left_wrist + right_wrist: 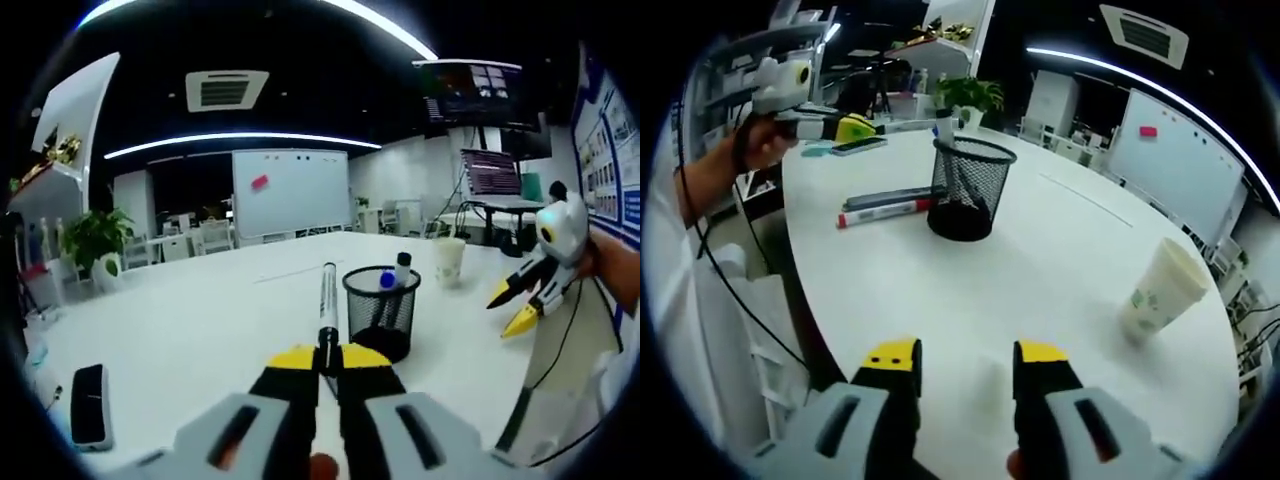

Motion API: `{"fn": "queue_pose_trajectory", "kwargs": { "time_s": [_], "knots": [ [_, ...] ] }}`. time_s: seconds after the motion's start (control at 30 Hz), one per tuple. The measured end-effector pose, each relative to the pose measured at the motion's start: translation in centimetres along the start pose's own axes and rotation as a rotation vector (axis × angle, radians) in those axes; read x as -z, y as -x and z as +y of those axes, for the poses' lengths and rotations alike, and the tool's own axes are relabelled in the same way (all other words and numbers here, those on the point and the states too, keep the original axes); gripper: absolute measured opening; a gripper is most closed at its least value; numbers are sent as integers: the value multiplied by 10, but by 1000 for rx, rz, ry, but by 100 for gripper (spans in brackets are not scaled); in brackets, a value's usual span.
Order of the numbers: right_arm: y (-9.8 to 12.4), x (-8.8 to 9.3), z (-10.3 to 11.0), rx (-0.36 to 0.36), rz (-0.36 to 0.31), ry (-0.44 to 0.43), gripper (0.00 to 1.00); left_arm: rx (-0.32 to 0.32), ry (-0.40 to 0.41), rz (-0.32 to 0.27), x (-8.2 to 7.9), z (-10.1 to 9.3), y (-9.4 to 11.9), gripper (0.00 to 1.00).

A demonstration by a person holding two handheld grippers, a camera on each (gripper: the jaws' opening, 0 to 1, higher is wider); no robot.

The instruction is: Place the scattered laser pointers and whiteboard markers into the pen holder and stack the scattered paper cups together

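Two markers (394,275) in pen holder (381,310)

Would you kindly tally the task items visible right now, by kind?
Markers or pointers: 5, one in the left gripper, two standing in the pen holder, two lying on the table
Pen holder: 1
Paper cup: 1
Total: 7

Left gripper (328,362) jaws pinched together, right gripper (967,358) jaws spread wide apart.
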State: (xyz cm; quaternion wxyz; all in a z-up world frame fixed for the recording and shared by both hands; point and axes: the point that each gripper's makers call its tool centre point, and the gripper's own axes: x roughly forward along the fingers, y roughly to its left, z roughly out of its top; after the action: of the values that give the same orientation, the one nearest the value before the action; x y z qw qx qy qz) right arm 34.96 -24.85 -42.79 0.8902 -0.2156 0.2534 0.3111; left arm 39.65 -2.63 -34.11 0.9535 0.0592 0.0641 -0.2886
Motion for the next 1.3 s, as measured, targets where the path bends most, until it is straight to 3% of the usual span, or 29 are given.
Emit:
{"fn": "queue_pose_trajectory", "kwargs": {
  "time_s": [0.13,0.63,1.3],
  "knots": [
    [-1,0,-1,1,8,7,37,53,10,-6,-6,-9,-3,7],
    [0,4,-3,12,8,-14,37,103,-34,-18,-22,-24,-10,7],
    [2,5,-6,21,7,-21,37,155,-45,-9,-26,-37,-20,7]
  ]
}}
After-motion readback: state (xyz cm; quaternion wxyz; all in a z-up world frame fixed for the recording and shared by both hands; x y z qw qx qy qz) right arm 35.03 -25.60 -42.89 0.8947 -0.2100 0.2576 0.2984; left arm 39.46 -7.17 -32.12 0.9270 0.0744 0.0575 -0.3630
